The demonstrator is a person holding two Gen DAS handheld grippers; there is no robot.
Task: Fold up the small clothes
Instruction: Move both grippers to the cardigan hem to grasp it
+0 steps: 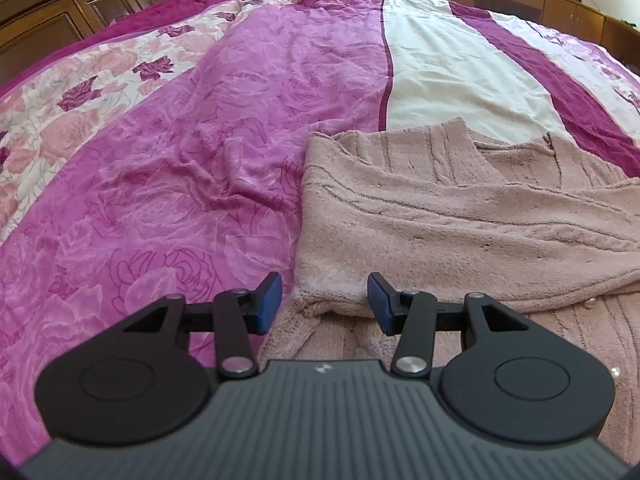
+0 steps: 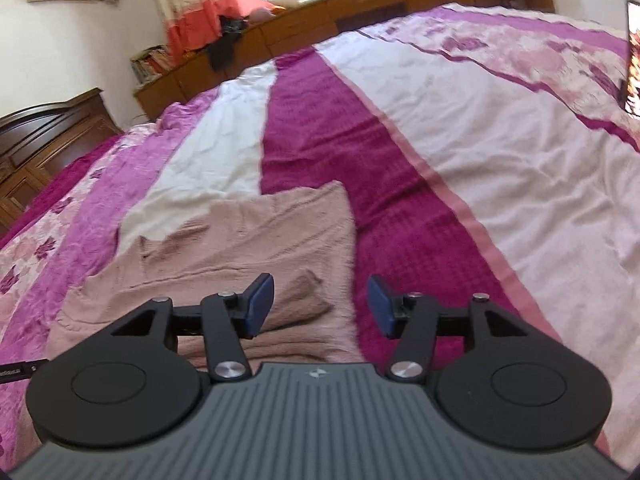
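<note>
On striped bedspread [image 1: 192, 168], pink sweater [image 1: 440, 208]; both claws [image 1: 325, 302] [image 2: 321, 304] wide apart, empty.

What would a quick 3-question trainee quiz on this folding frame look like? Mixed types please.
1. True or false: the left hand-held gripper is shut on the pink knit sweater.
2. Multiple choice: the sweater lies on A) a wooden floor, B) a patterned bedspread, C) a chair.
3. Fill in: the right hand-held gripper is ___, holding nothing.

Key: 1 false, it is open at the sweater's near edge; 2 B; 3 open.
</note>
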